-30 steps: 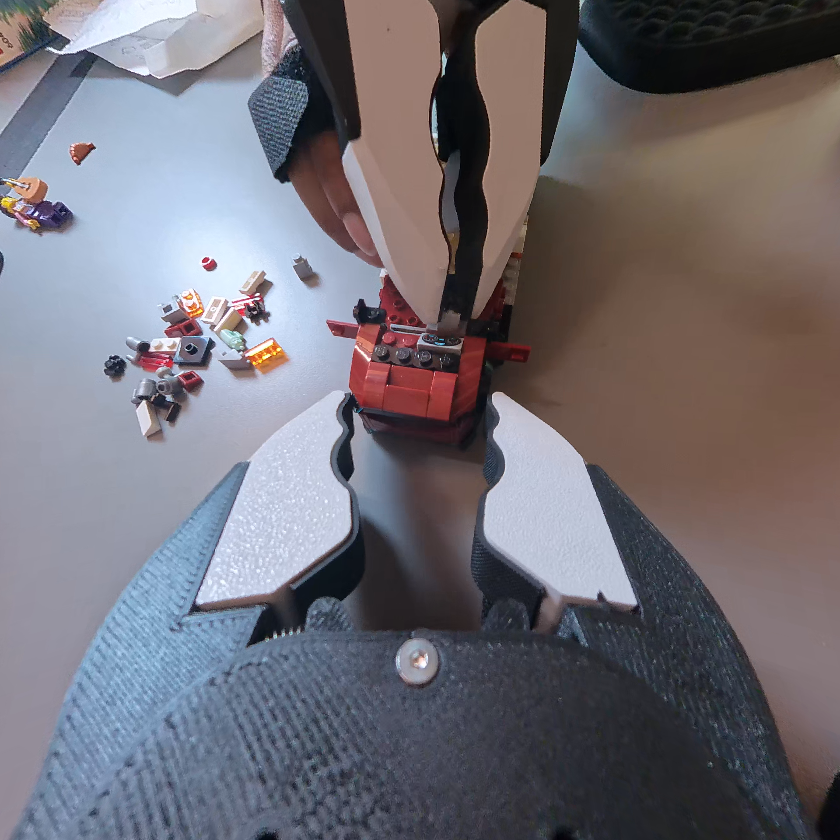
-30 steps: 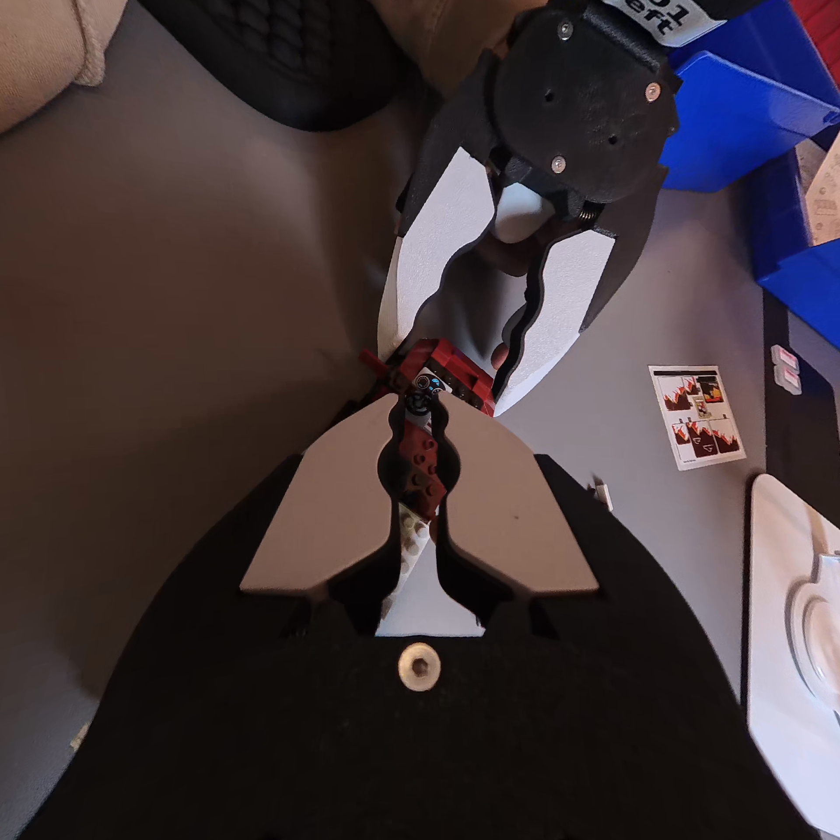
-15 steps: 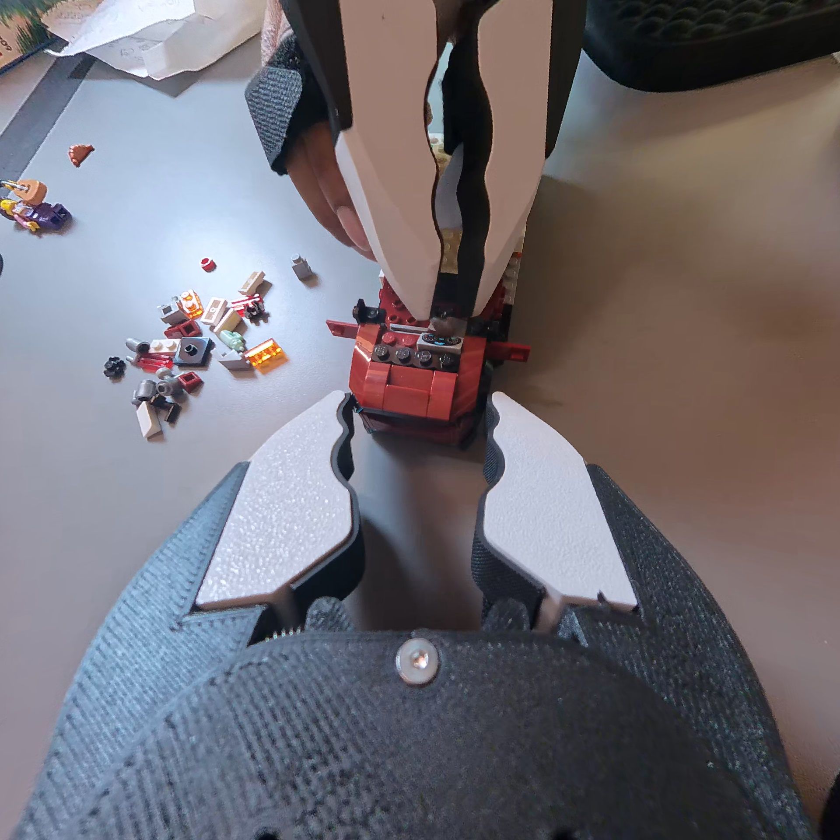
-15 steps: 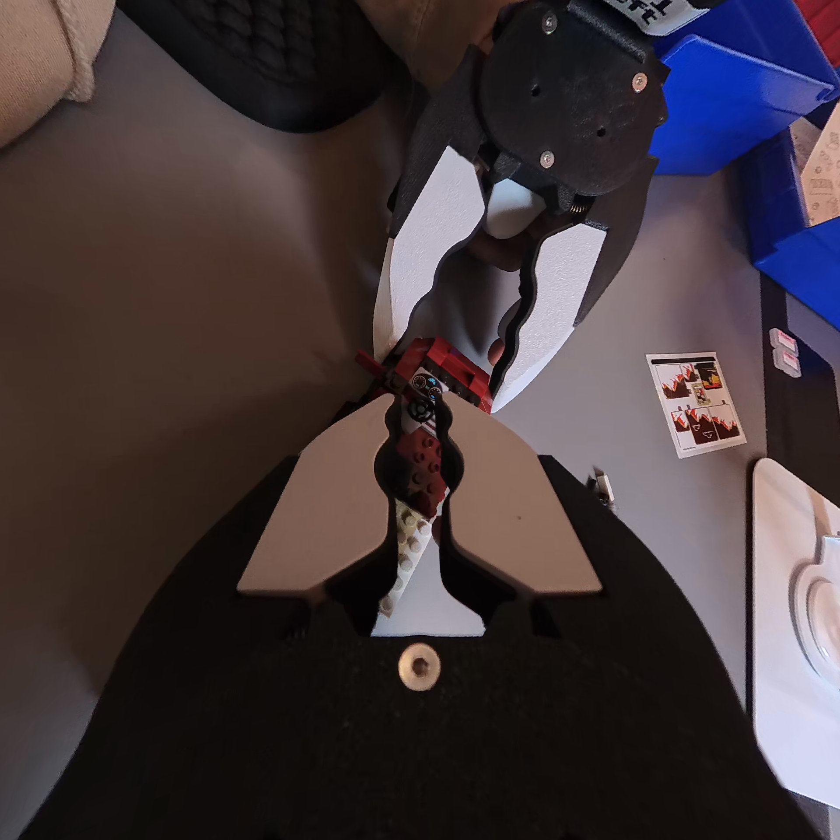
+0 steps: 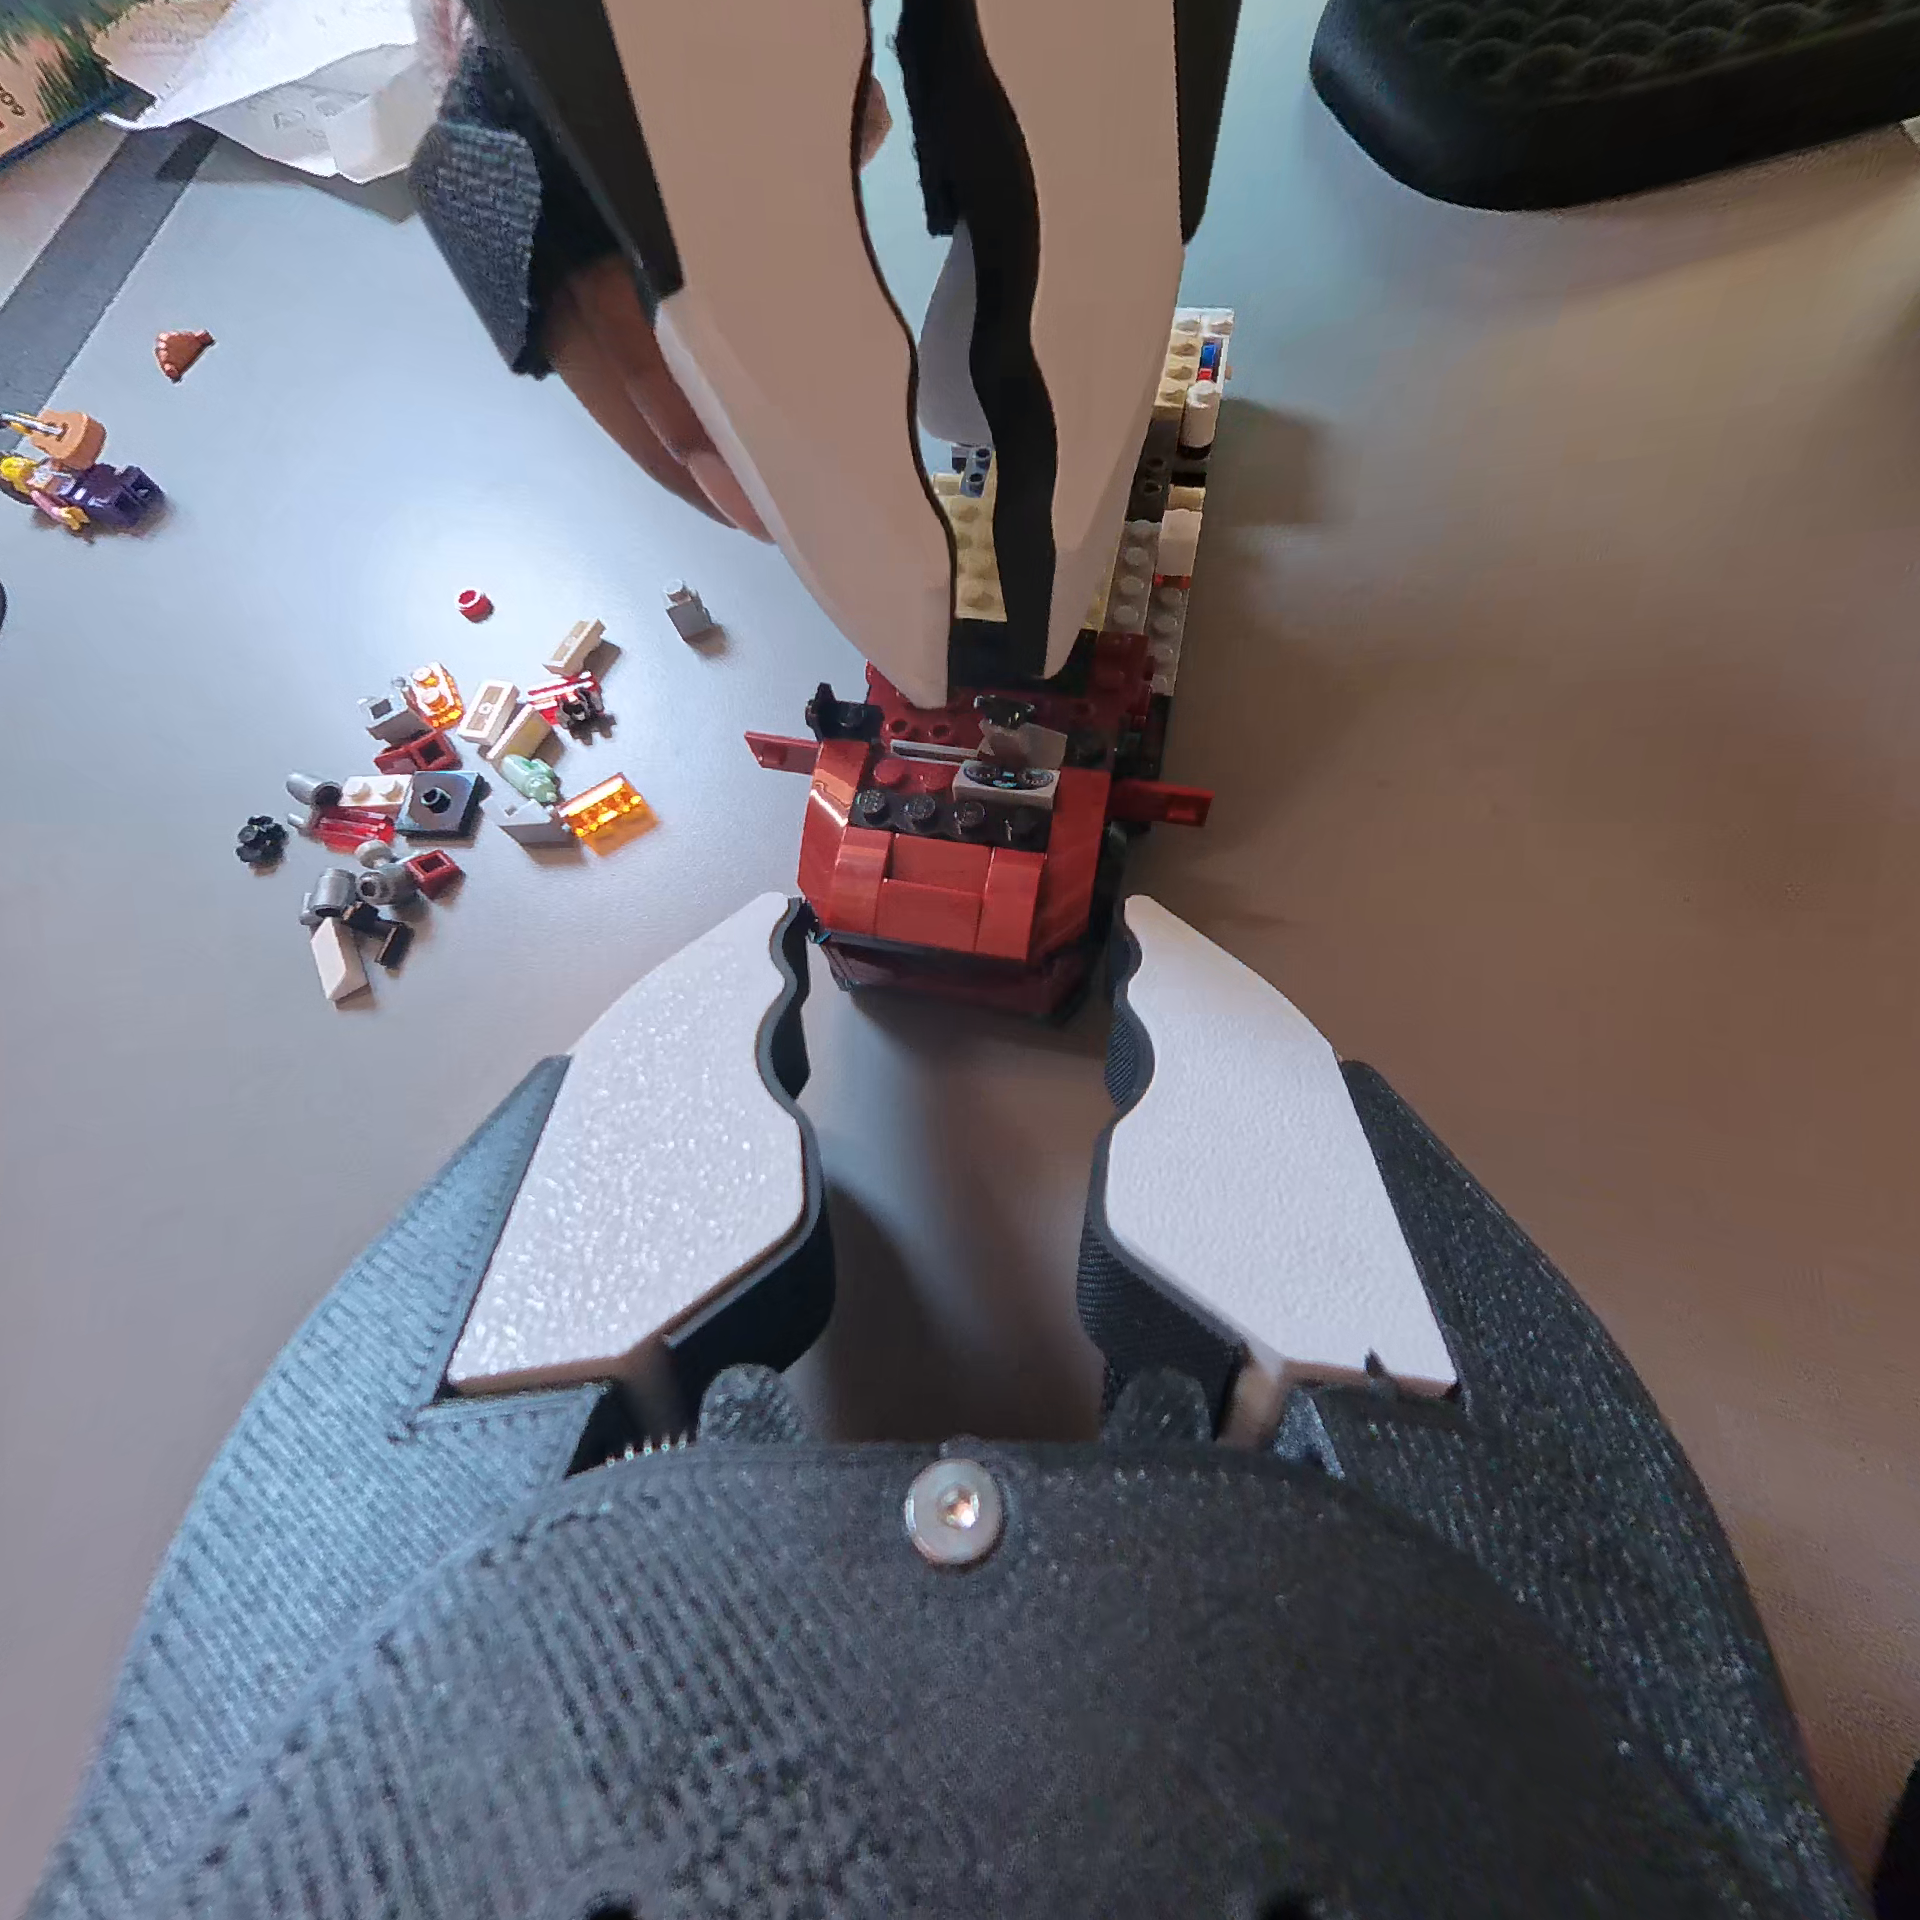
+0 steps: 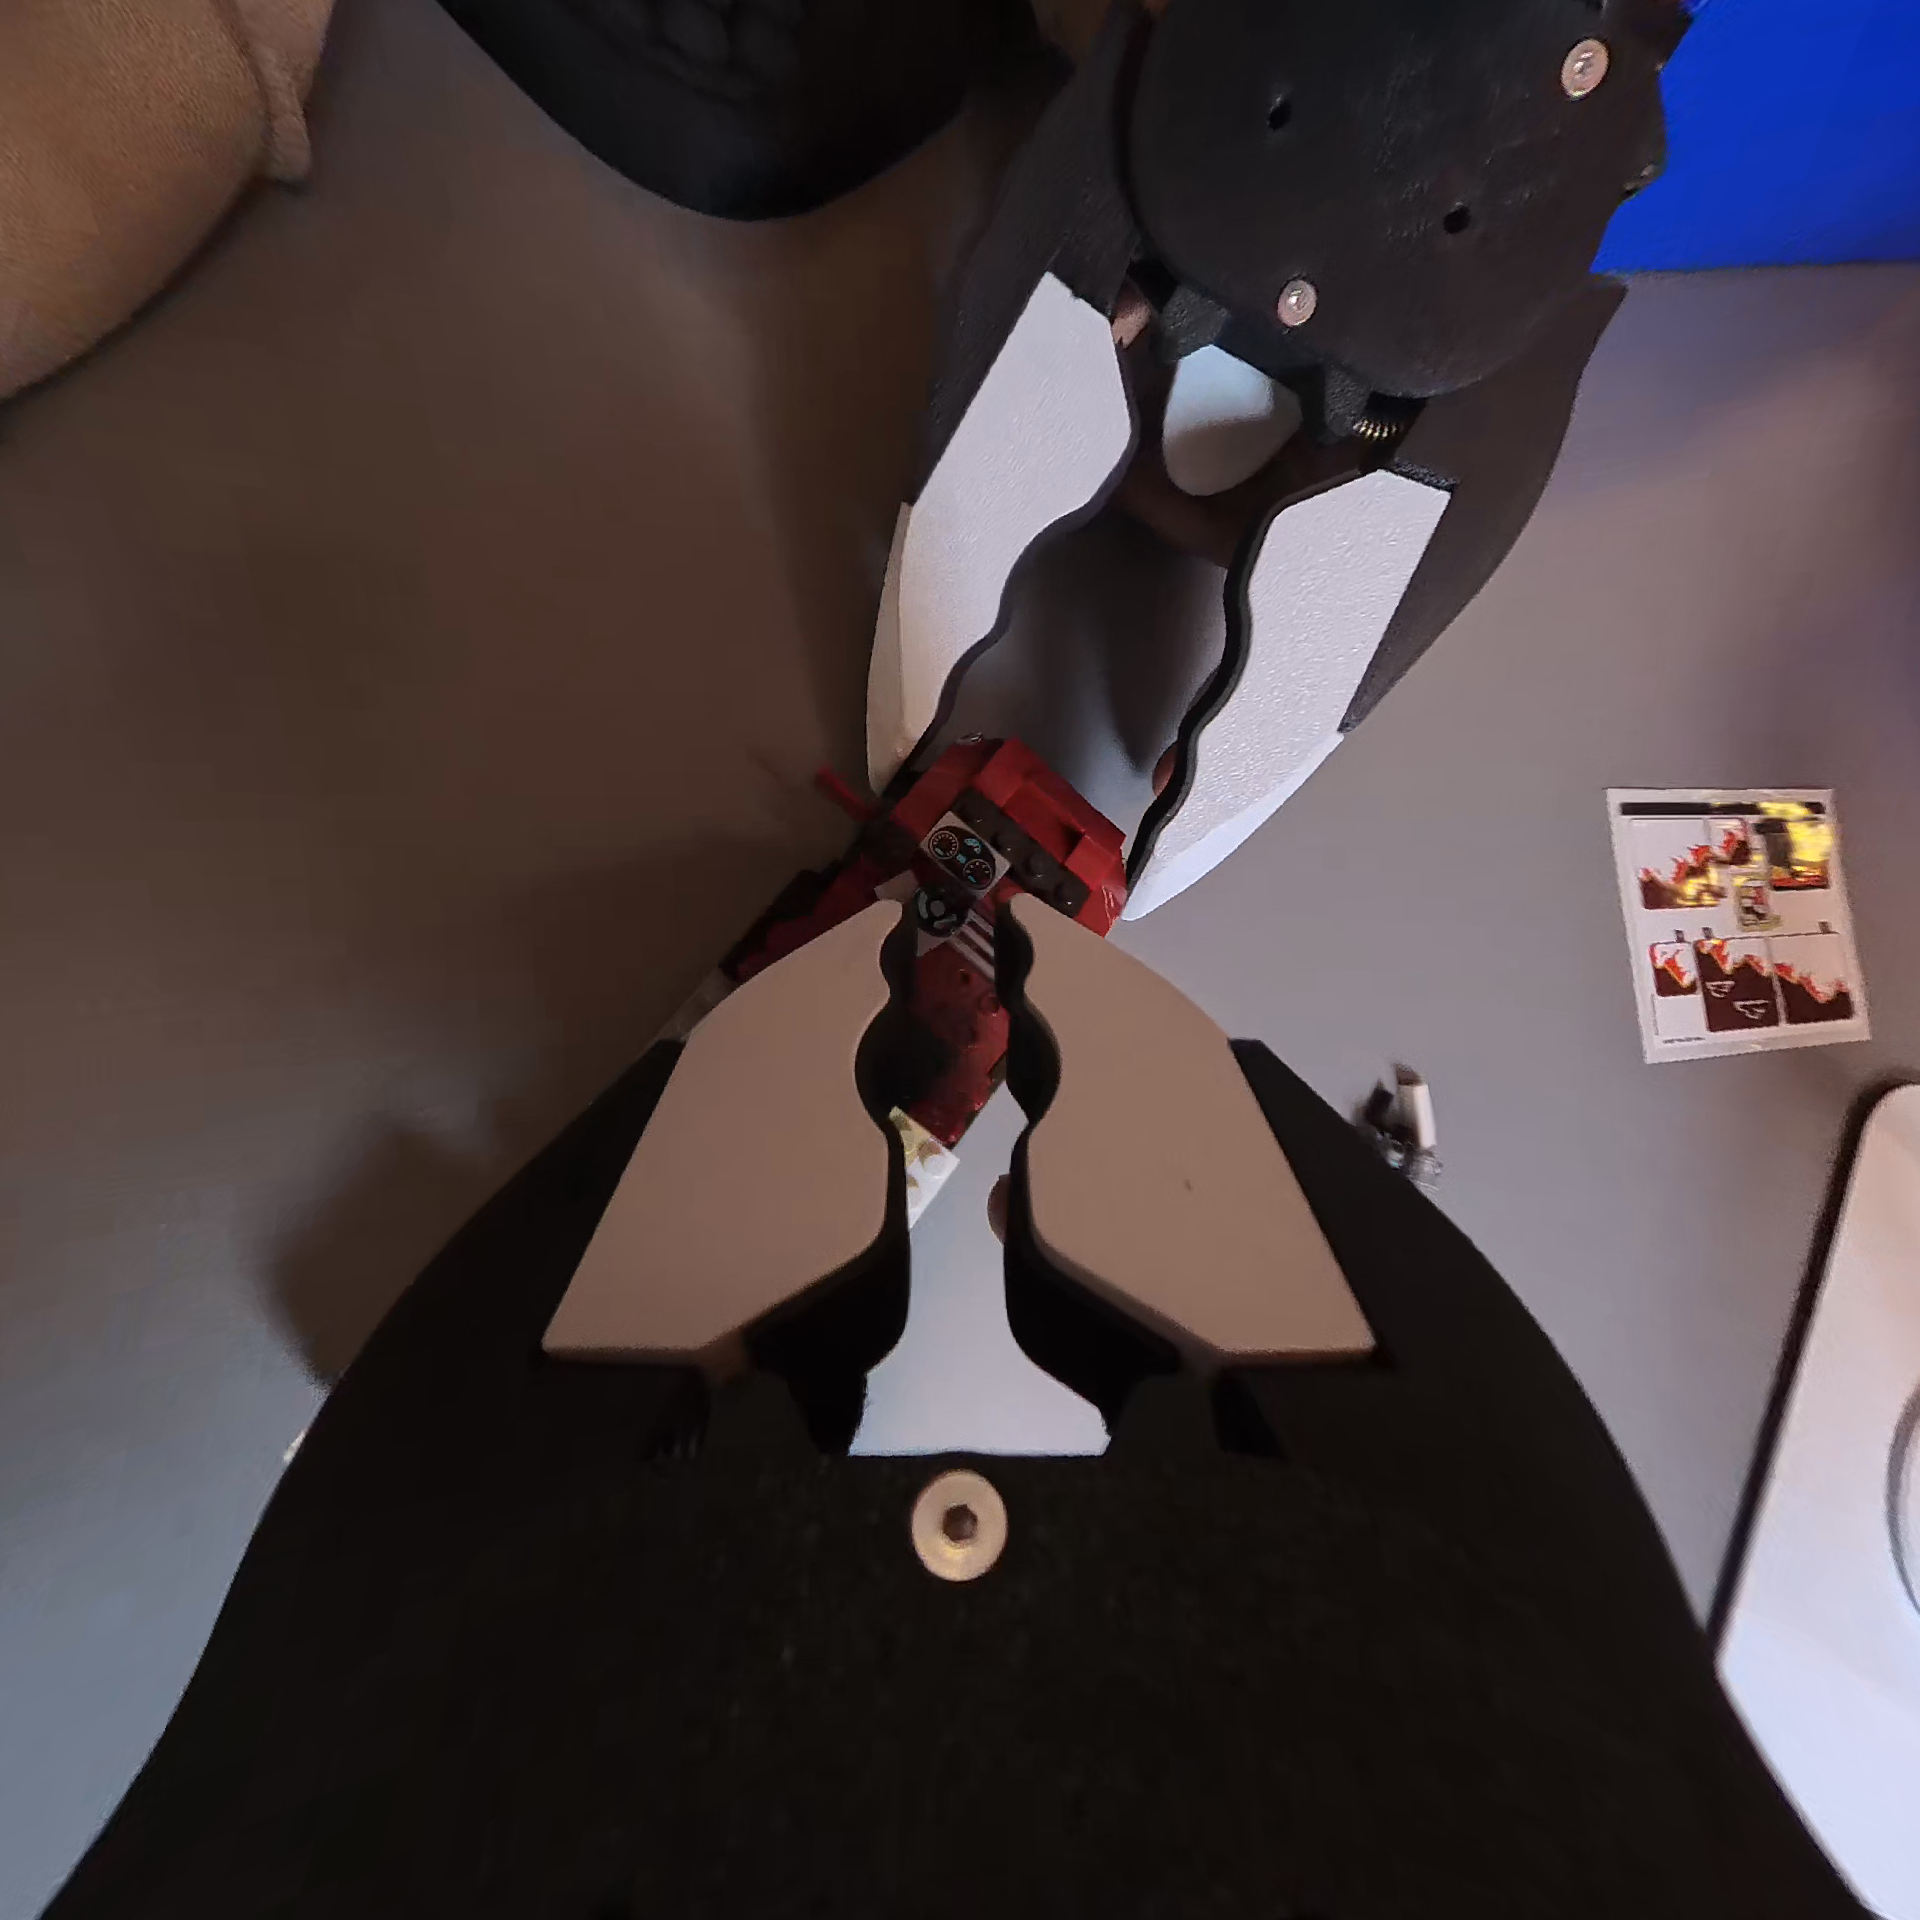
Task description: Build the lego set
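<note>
While the left gripper (image 5: 961, 914) clamps both white fingers against the nose of a dark-red brick-built vehicle (image 5: 935, 883) on the grey table (image 5: 1558, 935), the right gripper (image 5: 1000, 675) stands at twelve o'clock. Its fingers are narrow, tips on the cab's studs, gripping nothing visible. A square, steady clamp looks key. Loose small bricks (image 5: 436, 800) crowd ten o'clock; three o'clock lies open; a black honeycomb mat (image 5: 1610, 104) borders one o'clock.

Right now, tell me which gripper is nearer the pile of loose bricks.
Left. The left gripper straddles the red model's front, beside the loose bricks; the right gripper points down onto the model's top, farther back.
</note>
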